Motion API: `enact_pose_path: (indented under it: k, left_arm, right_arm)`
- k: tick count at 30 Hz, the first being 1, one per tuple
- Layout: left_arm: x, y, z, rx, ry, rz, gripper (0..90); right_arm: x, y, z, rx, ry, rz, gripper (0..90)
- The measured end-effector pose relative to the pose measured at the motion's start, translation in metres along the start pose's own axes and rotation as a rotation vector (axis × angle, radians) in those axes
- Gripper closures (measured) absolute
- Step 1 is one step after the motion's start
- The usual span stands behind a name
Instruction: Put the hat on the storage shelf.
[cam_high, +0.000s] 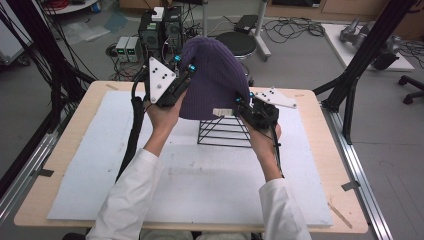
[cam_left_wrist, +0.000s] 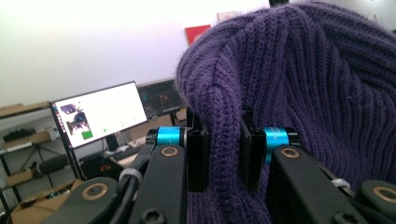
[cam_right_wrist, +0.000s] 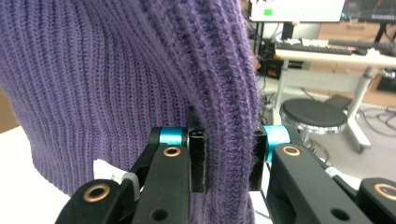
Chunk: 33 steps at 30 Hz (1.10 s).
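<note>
I hold the purple beanie (cam_high: 214, 75) stretched over the wire stand (cam_high: 225, 131), left gripper (cam_high: 184, 75) and right gripper (cam_high: 243, 105) each clamped on its edges to spread the opening.

Beanie (cam_high: 212, 80): purple ribbed knit, soft, matt, slightly fuzzy. Wire stand (cam_high: 223, 131): thin black metal rods. Left gripper (cam_left_wrist: 223, 154): matt black plastic, glossy blue metal collars. Table (cam_high: 320, 130): pale smooth wood. Mat (cam_high: 210, 185): white, matt, scuffed.
</note>
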<state>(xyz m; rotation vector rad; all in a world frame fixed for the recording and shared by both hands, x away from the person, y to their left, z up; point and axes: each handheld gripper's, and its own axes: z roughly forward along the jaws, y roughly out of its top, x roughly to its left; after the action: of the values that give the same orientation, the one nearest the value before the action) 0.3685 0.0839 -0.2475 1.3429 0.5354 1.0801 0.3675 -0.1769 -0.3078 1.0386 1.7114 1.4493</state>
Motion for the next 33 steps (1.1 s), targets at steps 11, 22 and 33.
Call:
enact_pose_path:
  k: [11,22,33]
  left_arm:
    - [-0.011,-0.024,0.009,0.057,-0.011,0.029,76.7]
    - [-0.025,-0.050,0.018,0.120,-0.050,0.031,76.6]
    - [-0.042,-0.067,0.020,0.149,-0.084,0.030,76.4]
  right_arm:
    - [-0.009,-0.024,0.002,0.075,-0.043,0.039,77.8]
    - [-0.017,-0.045,0.002,0.136,-0.082,0.054,78.0]
    - [-0.028,-0.065,-0.003,0.204,-0.100,0.120,77.9]
